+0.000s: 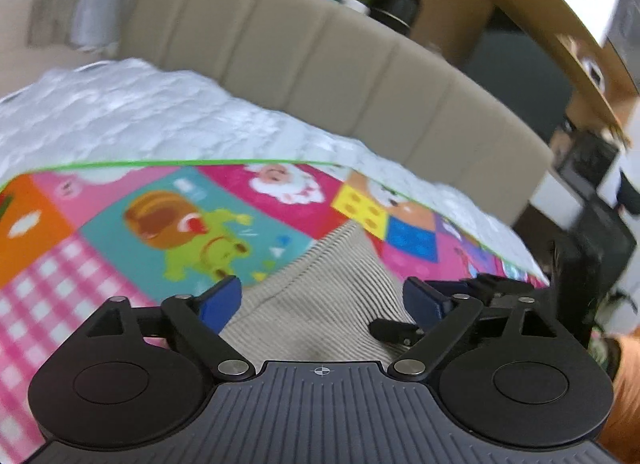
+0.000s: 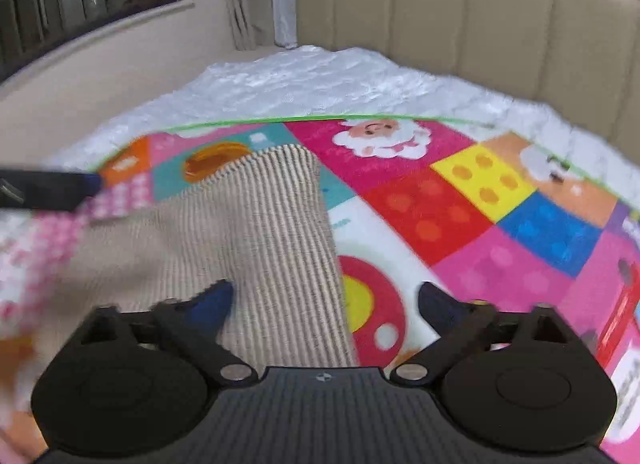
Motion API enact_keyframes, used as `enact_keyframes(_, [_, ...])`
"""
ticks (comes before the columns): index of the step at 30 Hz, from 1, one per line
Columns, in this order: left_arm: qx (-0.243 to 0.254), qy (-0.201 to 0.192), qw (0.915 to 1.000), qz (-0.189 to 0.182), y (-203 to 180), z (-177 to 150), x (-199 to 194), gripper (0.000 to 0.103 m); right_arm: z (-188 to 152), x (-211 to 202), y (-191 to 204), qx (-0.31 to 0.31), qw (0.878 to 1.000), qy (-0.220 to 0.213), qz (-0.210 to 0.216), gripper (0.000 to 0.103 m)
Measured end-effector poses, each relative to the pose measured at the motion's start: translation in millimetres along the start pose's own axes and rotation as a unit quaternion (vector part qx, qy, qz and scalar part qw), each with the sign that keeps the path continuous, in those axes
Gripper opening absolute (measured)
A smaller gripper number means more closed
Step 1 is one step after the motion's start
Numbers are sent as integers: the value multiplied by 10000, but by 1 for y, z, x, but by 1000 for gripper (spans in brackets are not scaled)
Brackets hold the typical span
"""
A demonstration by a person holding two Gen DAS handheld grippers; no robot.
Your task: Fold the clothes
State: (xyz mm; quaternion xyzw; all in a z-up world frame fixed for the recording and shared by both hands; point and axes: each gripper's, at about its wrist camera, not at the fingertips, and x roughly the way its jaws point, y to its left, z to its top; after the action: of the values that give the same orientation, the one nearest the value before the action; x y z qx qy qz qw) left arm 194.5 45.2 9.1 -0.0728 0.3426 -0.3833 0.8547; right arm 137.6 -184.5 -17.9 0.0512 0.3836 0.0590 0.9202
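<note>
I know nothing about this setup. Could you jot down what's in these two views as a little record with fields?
Place: a bed with a beige padded headboard and a pale bedspread
Work surface: a colourful cartoon play mat with a green edge, spread on the bed
Garment: a beige ribbed garment lying on the mat
Left tool: jaws open, garment below, nothing gripped
Right tool: jaws open over the garment's right edge, nothing gripped
Picture quality: motion blur, mostly at the edges

The right gripper (image 2: 322, 304) hangs with fingers spread over the ribbed beige garment's (image 2: 256, 240) edge on the cartoon mat (image 2: 460, 199).
</note>
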Motion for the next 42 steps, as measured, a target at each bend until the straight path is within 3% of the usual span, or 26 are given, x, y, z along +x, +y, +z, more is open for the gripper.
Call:
enact_keyframes(1, [105, 123, 9999, 57, -4, 2, 8, 92, 0, -9, -3, 146, 9997, 42, 173, 77])
enact_keyframes(6, [479, 724, 9943, 613, -1, 4, 52, 89, -10, -44, -17, 865, 9906, 336, 1001, 77])
enact_keyframes(8, [405, 822, 9938, 621, 8, 4, 58, 91, -15, -40, -18, 1217, 9831, 551, 1254, 78])
enact_keyframes(14, [315, 953, 9936, 516, 19, 4, 62, 95, -31, -2, -14, 1646, 9718, 1166, 1218, 79])
enact_keyframes(19, [195, 1023, 9938, 400, 28, 1, 63, 95, -30, 8, -26, 1886, 9651, 980, 1531, 70])
enact_keyframes(23, [-44, 1145, 9929, 333, 38, -2, 60, 94, -6, 13, -33, 1505, 9792, 692, 1173, 66])
enact_keyframes(29, [-269, 1430, 9893, 75, 31, -17, 55, 93, 33, 38, -45, 1062, 9888, 522, 914, 66])
enact_keyframes(33, [-431, 1558, 9865, -259, 11, -28, 53, 95, 57, 59, -28, 16, 9974, 255, 676, 66])
enact_keyframes(37, [-738, 1612, 9797, -930, -12, -39, 54, 94, 71, 69, 7, -1677, 9857, -88, 153, 66])
enact_keyframes(40, [-633, 1633, 9775, -1174, -29, -42, 48, 94, 71, 48, 14, -1902, 9812, -322, 38, 68])
enact_keyframes(42, [-540, 1569, 9795, -1144, -32, -40, 40, 95, 60, 26, 19, -2019, 9777, -576, 9, 74])
